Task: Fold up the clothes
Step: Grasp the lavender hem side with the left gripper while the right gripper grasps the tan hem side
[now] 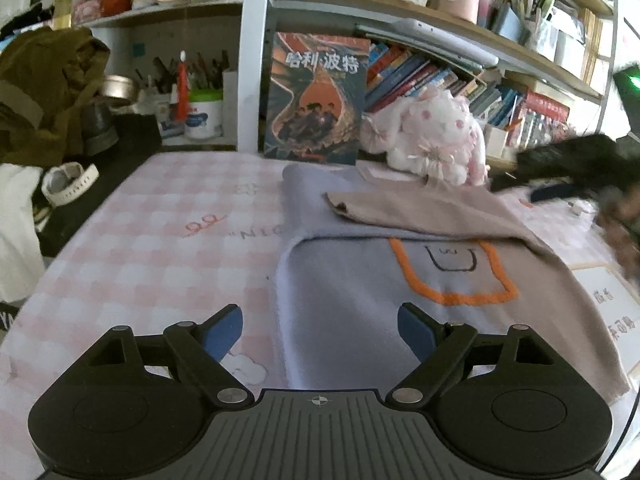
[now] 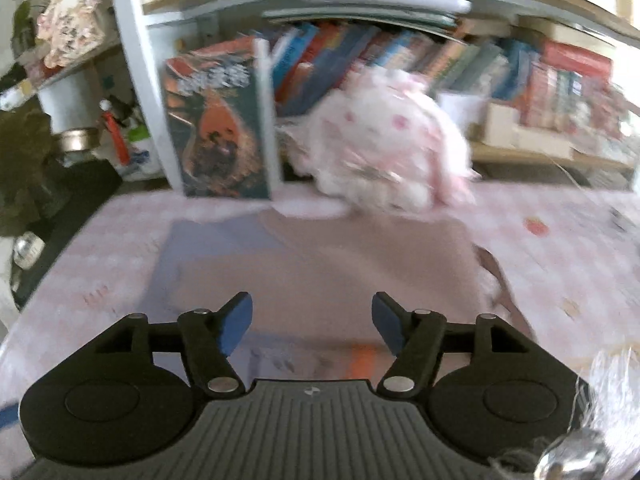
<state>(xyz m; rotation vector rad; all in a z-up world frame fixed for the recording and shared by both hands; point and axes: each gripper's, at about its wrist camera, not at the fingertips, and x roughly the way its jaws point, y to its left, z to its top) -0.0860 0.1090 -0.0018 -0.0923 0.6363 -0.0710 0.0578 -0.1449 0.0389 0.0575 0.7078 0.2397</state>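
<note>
A lavender garment with an orange outline print lies flat on the pink checked tablecloth. Its beige sleeve is folded across the chest. My left gripper is open and empty, just above the garment's left edge. In the right wrist view, which is blurred, the same garment lies ahead with its beige side up. My right gripper is open and empty over its near part. The right gripper also shows in the left wrist view as a dark blurred shape at the far right.
A Harry Potter book and a pink plush toy stand at the table's back edge, under shelves of books. A brown garment and a white watch lie left. White cards lie right.
</note>
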